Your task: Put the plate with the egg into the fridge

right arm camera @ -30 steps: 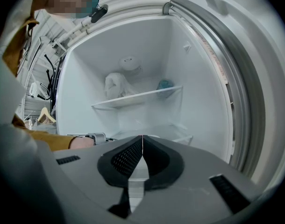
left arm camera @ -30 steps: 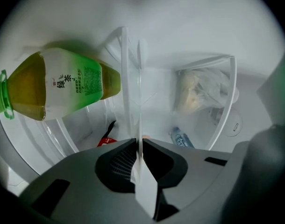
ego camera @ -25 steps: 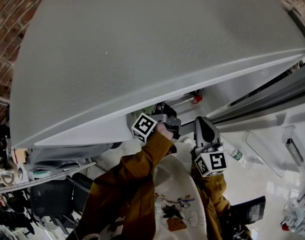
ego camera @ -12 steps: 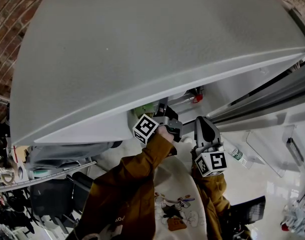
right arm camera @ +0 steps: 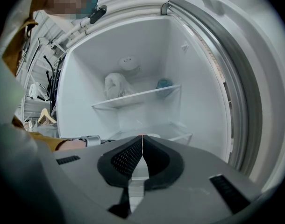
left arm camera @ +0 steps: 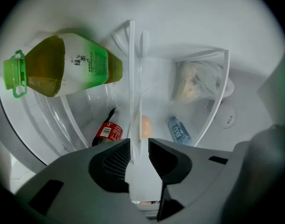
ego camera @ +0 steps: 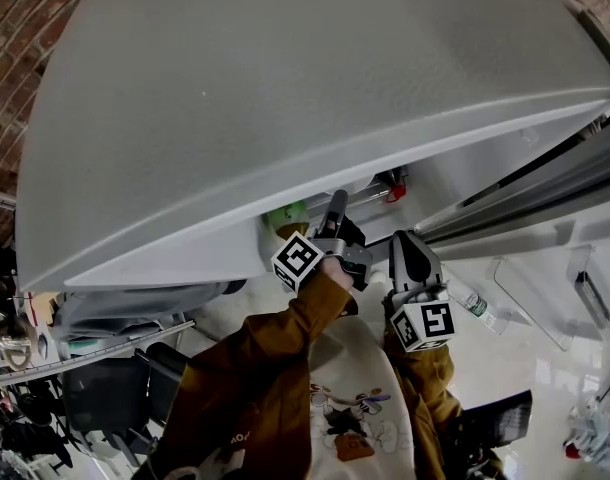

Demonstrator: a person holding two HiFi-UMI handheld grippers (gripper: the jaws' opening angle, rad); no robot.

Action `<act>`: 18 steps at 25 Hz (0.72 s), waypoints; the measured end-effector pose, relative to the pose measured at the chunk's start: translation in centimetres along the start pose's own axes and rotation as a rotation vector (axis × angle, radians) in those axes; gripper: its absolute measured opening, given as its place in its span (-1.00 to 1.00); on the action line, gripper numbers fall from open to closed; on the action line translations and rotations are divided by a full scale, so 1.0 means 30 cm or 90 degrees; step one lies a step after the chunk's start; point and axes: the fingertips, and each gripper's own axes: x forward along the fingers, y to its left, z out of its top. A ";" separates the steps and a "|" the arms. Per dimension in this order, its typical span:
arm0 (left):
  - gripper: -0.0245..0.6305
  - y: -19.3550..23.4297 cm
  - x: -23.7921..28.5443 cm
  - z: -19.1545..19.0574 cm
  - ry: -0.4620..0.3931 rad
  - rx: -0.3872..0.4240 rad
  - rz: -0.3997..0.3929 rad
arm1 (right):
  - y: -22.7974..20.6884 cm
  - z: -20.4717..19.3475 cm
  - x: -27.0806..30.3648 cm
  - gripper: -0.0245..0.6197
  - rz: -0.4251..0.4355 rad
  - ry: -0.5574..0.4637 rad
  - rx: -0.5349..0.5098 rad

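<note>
In the left gripper view my left gripper (left arm camera: pixel 138 146) is shut on the rim of a white plate (left arm camera: pixel 132 78), which shows edge-on as a thin upright line. A brownish egg (left arm camera: pixel 146 126) rests against the plate's face just beyond the jaws. The plate is held inside the open fridge. From the head view, the left gripper (ego camera: pixel 335 203) reaches under the grey fridge door (ego camera: pixel 285 88) into the compartment. My right gripper (ego camera: pixel 406 243) hangs beside it, outside the fridge. In its own view the right gripper (right arm camera: pixel 142 138) is shut with nothing between the pads.
Inside the fridge are a green tea bottle (left arm camera: pixel 67 69), a cola bottle (left arm camera: pixel 106 132), a small water bottle (left arm camera: pixel 179 130) and a bag (left arm camera: pixel 191 83) by a glass shelf (left arm camera: pixel 212 106). The right gripper view shows the shelf (right arm camera: pixel 138 97) and the door seal (right arm camera: pixel 236 87).
My left gripper has pushed forward and up into the fridge with the plate. More of the green bottle shows past it. The right gripper has stayed put.
</note>
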 end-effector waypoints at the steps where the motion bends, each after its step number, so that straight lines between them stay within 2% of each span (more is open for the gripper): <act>1: -0.61 0.000 0.000 0.000 0.001 -0.001 -0.001 | 0.001 0.000 -0.001 -0.90 0.000 0.000 0.001; 18: -0.65 0.009 0.007 0.023 -0.003 -0.014 0.013 | 0.011 -0.012 -0.008 -0.90 0.002 0.004 0.006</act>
